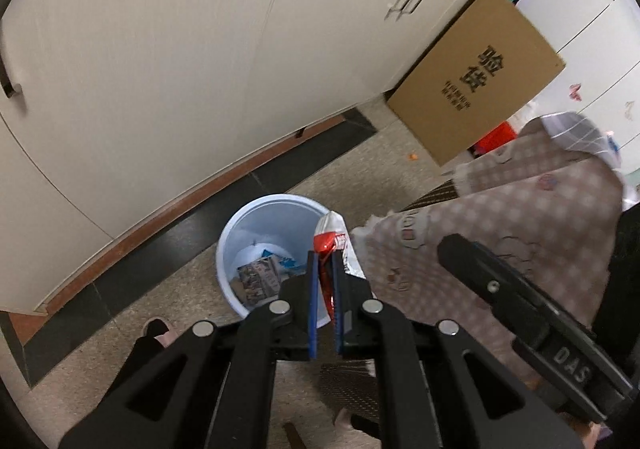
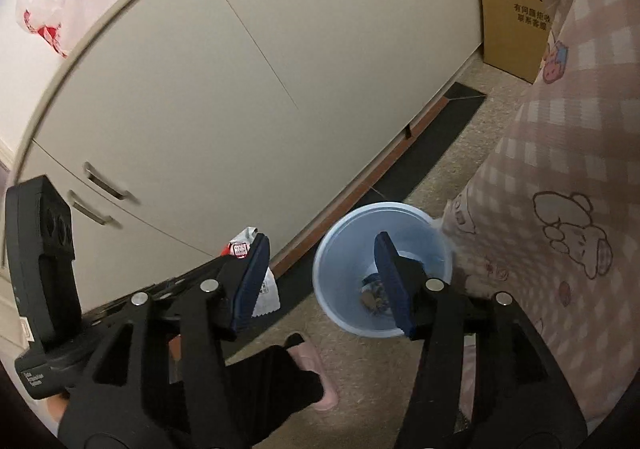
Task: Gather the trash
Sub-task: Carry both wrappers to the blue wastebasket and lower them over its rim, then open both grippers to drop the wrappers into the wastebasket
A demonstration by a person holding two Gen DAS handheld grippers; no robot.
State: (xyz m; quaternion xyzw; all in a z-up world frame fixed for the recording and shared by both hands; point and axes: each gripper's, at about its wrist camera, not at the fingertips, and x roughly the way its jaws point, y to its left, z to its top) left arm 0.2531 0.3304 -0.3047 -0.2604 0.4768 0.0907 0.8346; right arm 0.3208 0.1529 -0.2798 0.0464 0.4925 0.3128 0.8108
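A: Left gripper (image 1: 324, 269) is nearest us, jaws clamped on the red-and-white wrapper (image 1: 334, 245). It hangs just over the near-right part of the bin (image 1: 240, 233) rim, not clearly inside yet.

B: Right gripper (image 2: 320, 281)?

A: Jaws apart, nothing between them. Through the gap we look straight down into the bin (image 2: 340, 249). Scraps of trash (image 2: 374, 295) already sit at the bottom.

B: So the wrapper is the only thing in hand. What makes the drop clean?

A: We'd carry the left gripper further toward the bin's middle before letting go. The wrapper is light and floppy, and our guess is it drifts or catches the rim if released at the edge. Lower it into the mouth, then open wide so the foil doesn't stick to a pad.

B: Anything crowding it?

A: Checked pink bedding (image 1: 500, 233) hangs just beside the bin's right side, near the rim. We should keep the wrapper clear of that fabric. The cabinet (image 1: 160, 69) stands behind the bin, well apart from it.

B: And the right one?

A: We'd keep it out of the left's path while both sit over the same opening.
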